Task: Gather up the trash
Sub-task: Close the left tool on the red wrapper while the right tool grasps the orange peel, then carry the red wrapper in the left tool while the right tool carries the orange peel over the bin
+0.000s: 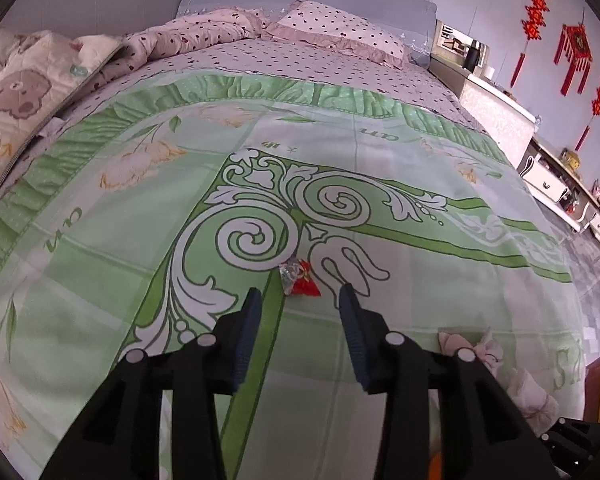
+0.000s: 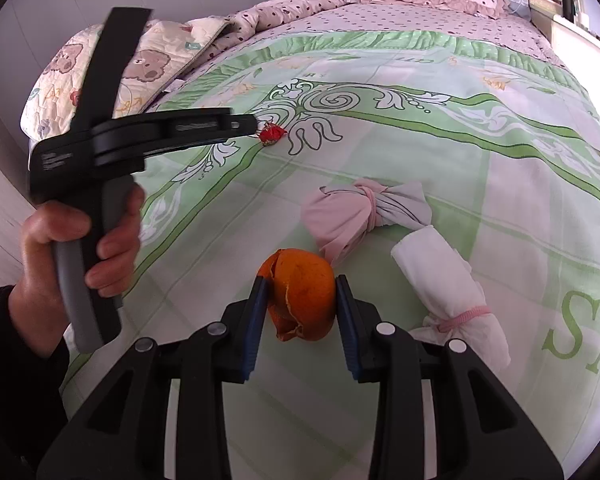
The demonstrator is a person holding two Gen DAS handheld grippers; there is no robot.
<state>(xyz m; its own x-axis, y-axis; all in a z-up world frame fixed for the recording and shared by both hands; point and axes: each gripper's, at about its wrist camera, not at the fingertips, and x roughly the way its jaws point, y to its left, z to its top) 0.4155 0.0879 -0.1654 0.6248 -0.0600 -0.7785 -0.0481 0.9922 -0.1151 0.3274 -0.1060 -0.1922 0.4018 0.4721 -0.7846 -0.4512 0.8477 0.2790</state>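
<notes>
L gripper (image 1: 299, 294): fingers wide apart, nothing between them, no contact w/ trash. Target = red wrapper (image 1: 302, 279), a crumpled foil/red scrap lying on the green bedspread (image 1: 440, 280). It sits just ahead of the fingertips, near the centreline of the gap, slightly nearer the L finger (image 1: 249, 320) than the R finger (image 1: 352, 320). Long axis cannot be fixed; the scrap is too crumpled, roughly compact. In the R wrist view the same wrapper (image 2: 271, 135) shows just beyond the tip of the L tool, so the L gripper is the nearer one by far. Judgement: the coming move needs a short advance fwd and down so both fingers straddle the scrap, then closure; the gap looks ample.

R gripper (image 2: 301, 285): fingers set to a medium gap, holding an orange peel (image 2: 302, 300). Both blue pads (image 2: 256, 320) appear to touch the peel's sides, peel standing upright between them w/ torn edge at the L side. Whether it is lifted or resting on the bedspread cannot be told.

Non-trash just R of the R fingers: pink cloth bundle (image 2: 360, 212), white cloth bundle (image 2: 452, 292), both tied.
</notes>
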